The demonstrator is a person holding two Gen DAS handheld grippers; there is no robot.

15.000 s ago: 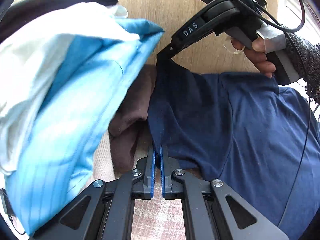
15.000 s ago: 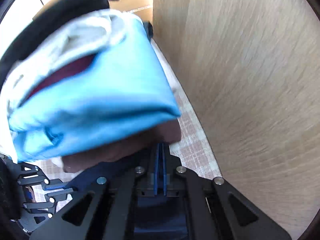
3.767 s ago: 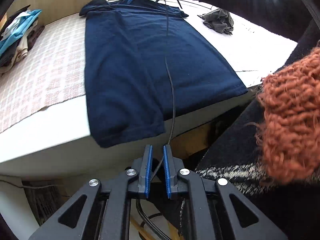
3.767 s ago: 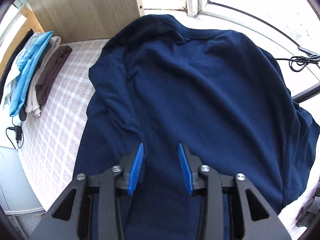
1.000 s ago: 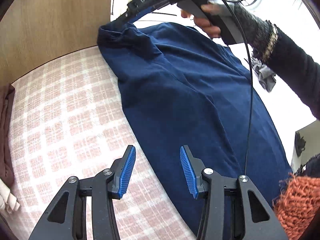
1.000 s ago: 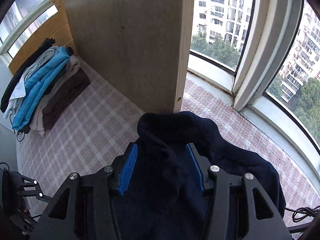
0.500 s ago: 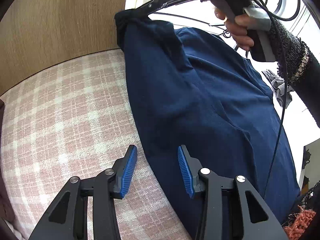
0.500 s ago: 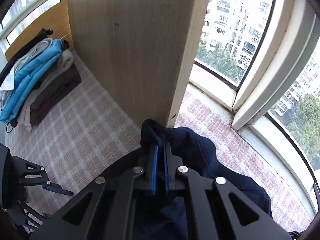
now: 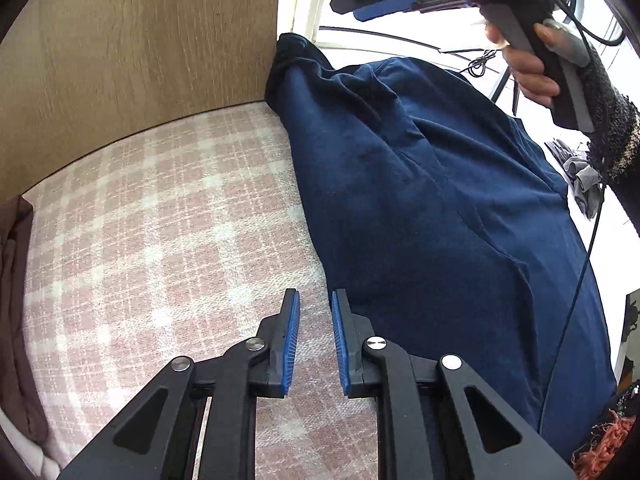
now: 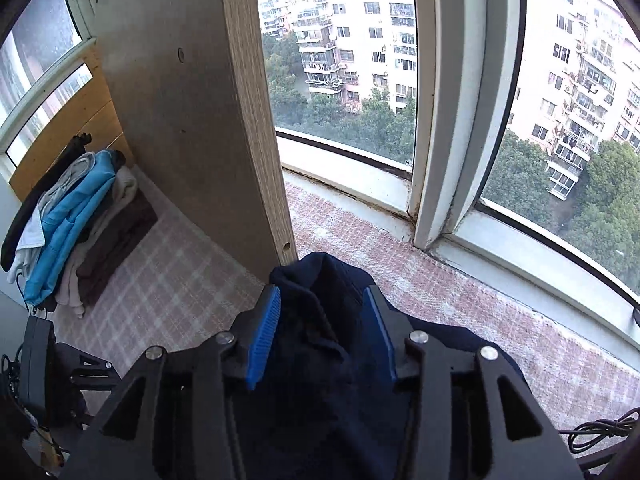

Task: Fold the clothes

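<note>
A navy blue shirt (image 9: 432, 208) lies spread on the pink checked cloth (image 9: 160, 232), its far corner bunched against the wooden panel (image 9: 140, 40). My left gripper (image 9: 314, 300) is open and empty, low over the cloth at the shirt's left edge. My right gripper (image 10: 320, 300) is open above the bunched corner of the shirt (image 10: 320, 320), which lies between its jaws. It also shows in the left wrist view (image 9: 384, 4), lifted above the shirt.
A stack of folded clothes (image 10: 72, 232), blue, white and brown, stands at the far left by the wooden panel (image 10: 180, 120). Window frame (image 10: 448, 120) and sill lie straight ahead. A grey garment (image 9: 580, 184) lies at the right. A cable (image 10: 600, 432) trails at the right.
My right gripper has opened, let go of the shirt corner and risen above it. The corner now rests by the panel. My left gripper has narrowed a little beside the shirt edge.
</note>
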